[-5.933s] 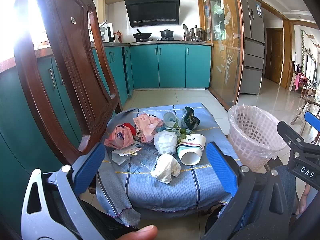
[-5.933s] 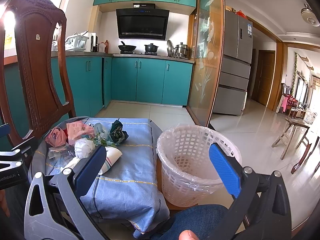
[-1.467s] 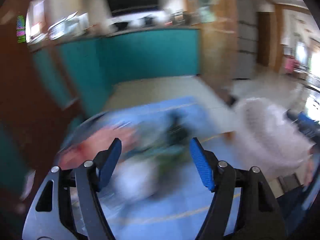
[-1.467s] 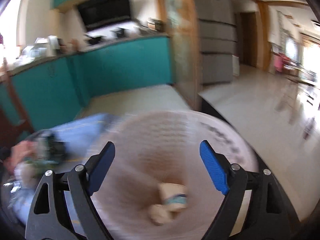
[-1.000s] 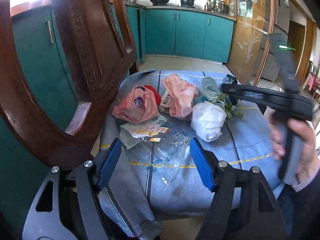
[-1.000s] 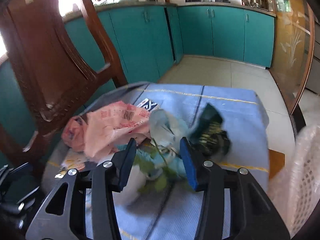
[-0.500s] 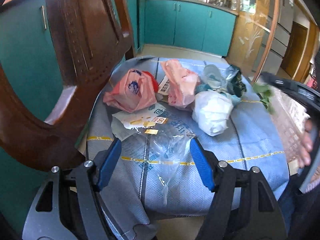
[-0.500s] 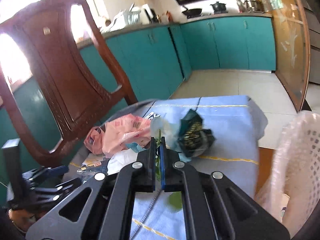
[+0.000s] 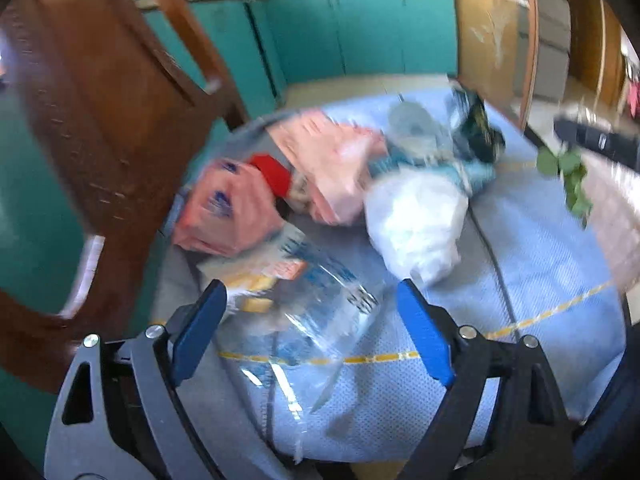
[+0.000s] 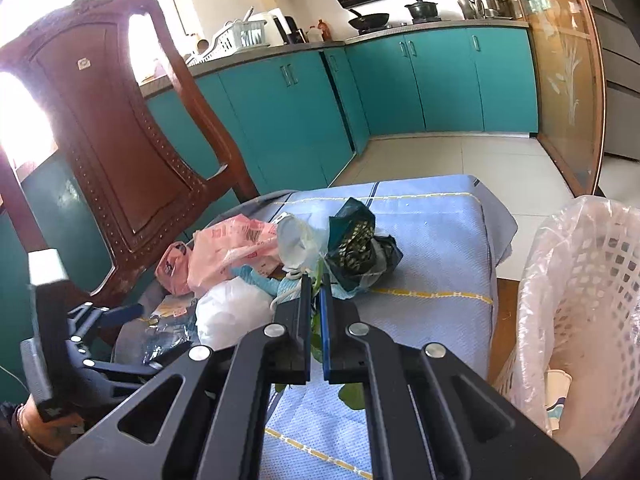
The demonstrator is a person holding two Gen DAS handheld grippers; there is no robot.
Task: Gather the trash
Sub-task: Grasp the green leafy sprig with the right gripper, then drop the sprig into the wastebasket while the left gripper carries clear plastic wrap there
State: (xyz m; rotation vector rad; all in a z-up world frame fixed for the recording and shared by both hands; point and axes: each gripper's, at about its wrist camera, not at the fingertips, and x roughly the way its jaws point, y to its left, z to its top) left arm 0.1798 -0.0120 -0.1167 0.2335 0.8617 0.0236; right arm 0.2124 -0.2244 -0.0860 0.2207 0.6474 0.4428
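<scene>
My left gripper (image 9: 308,300) hangs low over a crumpled clear plastic wrapper (image 9: 320,320) on the blue cloth. Its jaws are opening, with the wrapper between the blue pads but untouched. Behind it lie a pink bag (image 9: 228,212), a pink wrapper (image 9: 332,160), a white bag (image 9: 416,220) and a dark green packet (image 9: 480,132). My right gripper (image 10: 315,284) is shut on a green leafy sprig (image 10: 352,396), whose leaves (image 9: 568,176) dangle beside the trash pile.
A white lattice basket (image 10: 580,280) with a plastic liner stands at the right and holds a paper cup (image 10: 558,392). A dark wooden chair back (image 10: 112,140) rises at the left. The blue cloth (image 10: 432,240) is bare near the basket. Teal cabinets stand behind.
My left gripper came closer and lower over the clear wrapper and its jaws widened. My right gripper closed on the green sprig and pulled it out of the pile.
</scene>
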